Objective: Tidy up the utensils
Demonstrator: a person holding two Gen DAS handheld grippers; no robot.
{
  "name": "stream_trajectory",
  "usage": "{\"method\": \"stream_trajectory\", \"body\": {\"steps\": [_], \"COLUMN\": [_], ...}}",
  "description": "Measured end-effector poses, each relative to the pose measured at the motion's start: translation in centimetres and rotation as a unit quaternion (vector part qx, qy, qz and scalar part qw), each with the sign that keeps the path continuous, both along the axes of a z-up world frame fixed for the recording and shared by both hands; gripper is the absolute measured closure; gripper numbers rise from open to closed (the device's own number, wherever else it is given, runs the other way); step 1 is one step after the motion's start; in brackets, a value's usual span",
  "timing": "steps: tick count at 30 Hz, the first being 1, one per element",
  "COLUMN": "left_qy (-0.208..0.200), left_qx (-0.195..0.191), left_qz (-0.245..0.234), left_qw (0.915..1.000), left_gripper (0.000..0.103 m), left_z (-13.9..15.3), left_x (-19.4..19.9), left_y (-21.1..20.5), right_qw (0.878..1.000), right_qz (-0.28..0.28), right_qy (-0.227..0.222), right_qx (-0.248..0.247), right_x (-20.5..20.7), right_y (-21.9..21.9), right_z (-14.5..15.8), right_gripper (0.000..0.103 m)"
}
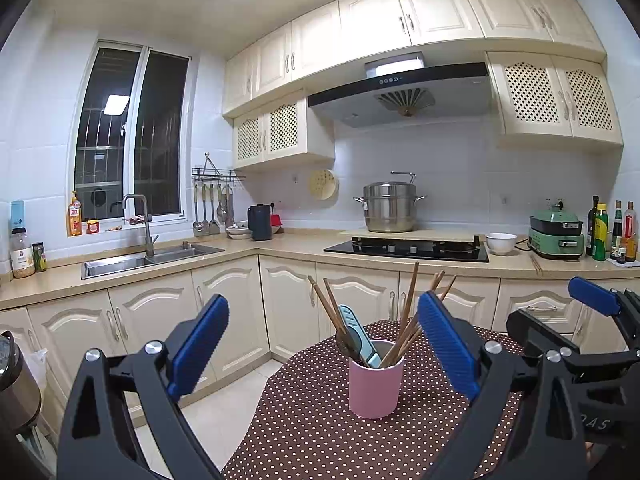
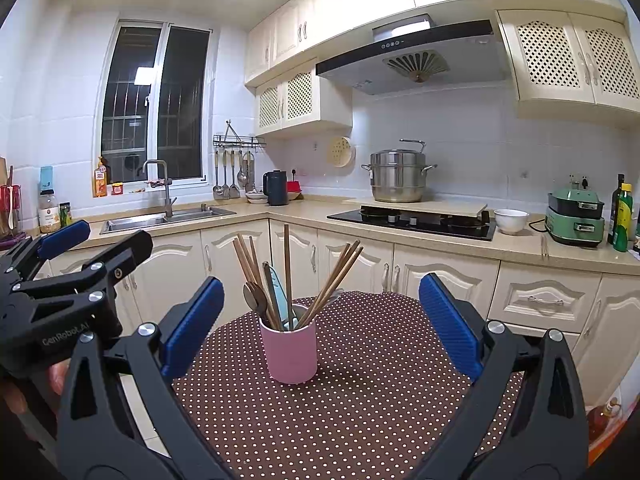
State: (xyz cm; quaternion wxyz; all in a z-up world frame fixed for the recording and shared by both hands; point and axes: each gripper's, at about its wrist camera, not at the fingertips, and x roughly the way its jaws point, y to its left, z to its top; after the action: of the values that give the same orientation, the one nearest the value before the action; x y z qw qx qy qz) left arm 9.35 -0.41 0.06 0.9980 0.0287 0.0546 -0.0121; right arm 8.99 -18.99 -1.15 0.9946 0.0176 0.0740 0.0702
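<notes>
A pink cup [image 1: 375, 384] stands on the brown dotted tablecloth [image 1: 320, 432]. It holds several wooden chopsticks [image 1: 408, 312], a pale blue-handled utensil [image 1: 356, 332] and a dark spoon [image 2: 256, 296]. My left gripper [image 1: 324, 344] is open and empty, just in front of the cup. My right gripper [image 2: 320, 320] is open and empty, with the cup [image 2: 291, 354] ahead between its blue fingers [image 2: 192, 328]. The right gripper also shows at the right edge of the left wrist view [image 1: 592, 300], and the left gripper at the left of the right wrist view [image 2: 64, 236].
Beyond the table [image 2: 360, 400] runs an L-shaped counter with a sink [image 1: 152, 258], a gas hob [image 1: 408, 249] with a steel pot [image 1: 390, 208], a white bowl [image 1: 501, 243], a green cooker [image 1: 556, 236] and bottles [image 1: 612, 232]. Ladles hang on a wall rack [image 1: 212, 212].
</notes>
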Motion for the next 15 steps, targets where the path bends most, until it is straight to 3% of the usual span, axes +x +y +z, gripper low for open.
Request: {"method": "stream_trajectory", "body": {"steps": [15], "left_qy": [0.001], "left_qx": [-0.001], "left_qz": [0.0], "left_qw": [1.0], "left_gripper": [0.009], "left_z": [-0.13], "left_x": [-0.06], "left_y": [-0.01], "right_qw": [1.0], "right_qz": [0.002], "right_qy": [0.002], "right_qx": [0.001], "right_x": [0.04], "right_y": [0.07], "right_z": [-0.27], "right_gripper": [0.007]}}
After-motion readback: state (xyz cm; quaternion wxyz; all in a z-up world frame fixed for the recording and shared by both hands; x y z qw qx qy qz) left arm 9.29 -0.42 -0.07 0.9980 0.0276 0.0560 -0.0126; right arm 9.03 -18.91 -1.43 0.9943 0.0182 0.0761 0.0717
